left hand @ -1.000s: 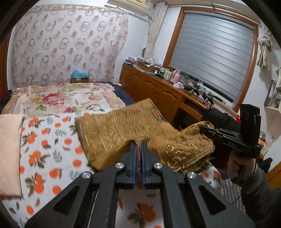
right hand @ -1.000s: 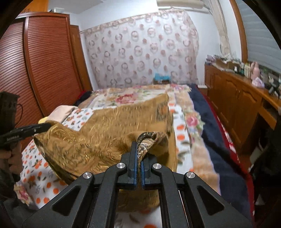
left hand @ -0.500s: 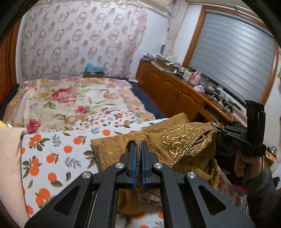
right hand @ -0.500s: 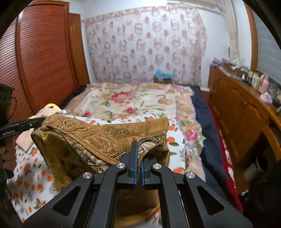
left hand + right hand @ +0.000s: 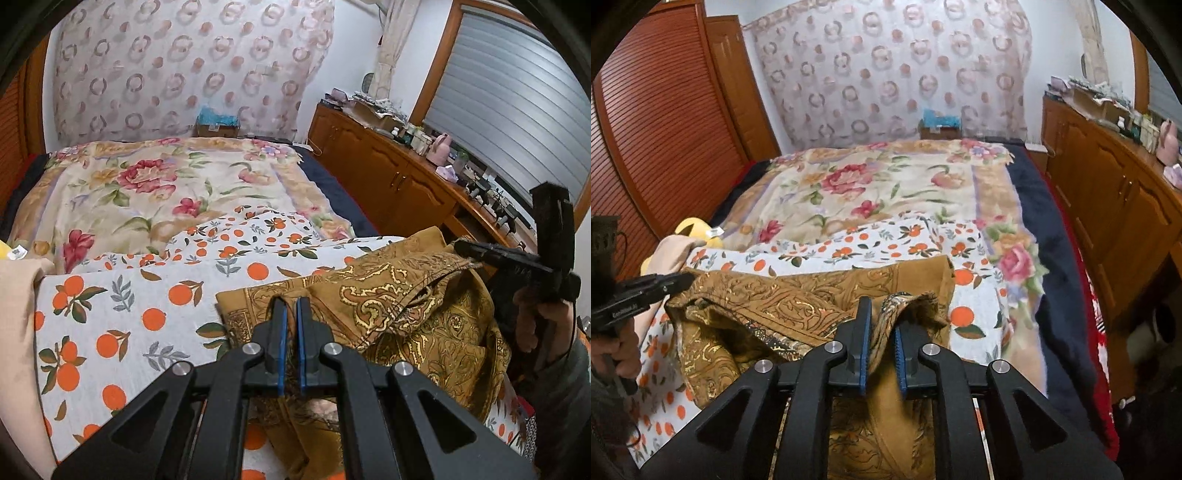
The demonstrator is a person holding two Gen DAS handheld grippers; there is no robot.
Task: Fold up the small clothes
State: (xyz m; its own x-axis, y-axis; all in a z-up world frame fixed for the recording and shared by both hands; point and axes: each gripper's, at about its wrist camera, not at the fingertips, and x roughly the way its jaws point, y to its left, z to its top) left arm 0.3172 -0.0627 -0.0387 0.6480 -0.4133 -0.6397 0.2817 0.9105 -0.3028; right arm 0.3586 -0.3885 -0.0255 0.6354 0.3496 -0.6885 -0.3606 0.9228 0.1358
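Your right gripper (image 5: pixel 881 325) has parted its fingers since half a second ago — the gold brocade garment (image 5: pixel 399 310) now lies slack between the opened blue pads (image 5: pixel 863 354), bunched on the orange-print sheet (image 5: pixel 110 317) at the bed's near end. Your left gripper (image 5: pixel 290 325) holds its fingers nearly closed, pinching the cloth's edge. Beyond lie a floral blanket (image 5: pixel 871 184), a pink folded cloth (image 5: pixel 14 295) at left — and the wooden cabinets (image 5: pixel 1115 206) at right.
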